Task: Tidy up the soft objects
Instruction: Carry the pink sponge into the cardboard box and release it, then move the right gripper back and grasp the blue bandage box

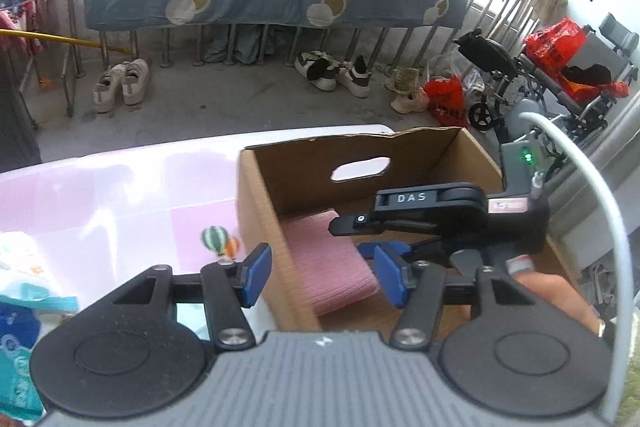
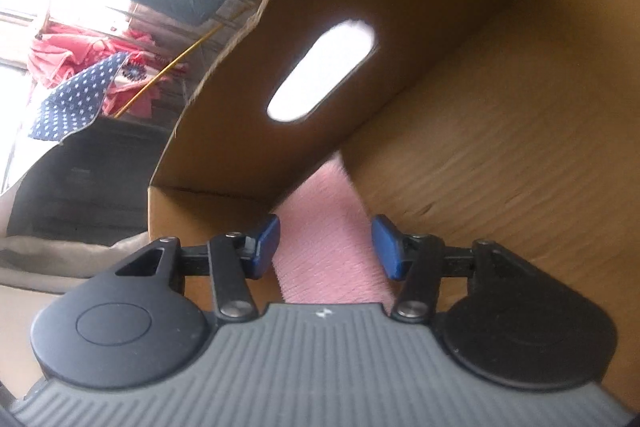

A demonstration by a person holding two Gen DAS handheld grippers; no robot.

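Observation:
A folded pink cloth (image 1: 328, 259) lies on the floor of an open cardboard box (image 1: 360, 155) that has a handle hole in its back wall. My left gripper (image 1: 323, 275) is open above the box's near left wall, with nothing pressed between its blue pads. My right gripper (image 1: 382, 251) reaches into the box from the right, at the cloth's right edge. In the right wrist view the pink cloth (image 2: 324, 247) fills the gap between the pads of my right gripper (image 2: 326, 247), which is shut on it. The box wall (image 2: 400, 7) rises close ahead.
The box stands on a white and pink table (image 1: 120, 187). More blue and teal patterned cloths (image 1: 20, 327) lie at the table's near left. A person's hand (image 1: 552, 287) holds the right gripper. Shoes (image 1: 120, 83), red bags (image 1: 448, 99) and a wheelchair (image 1: 500, 79) stand on the floor beyond.

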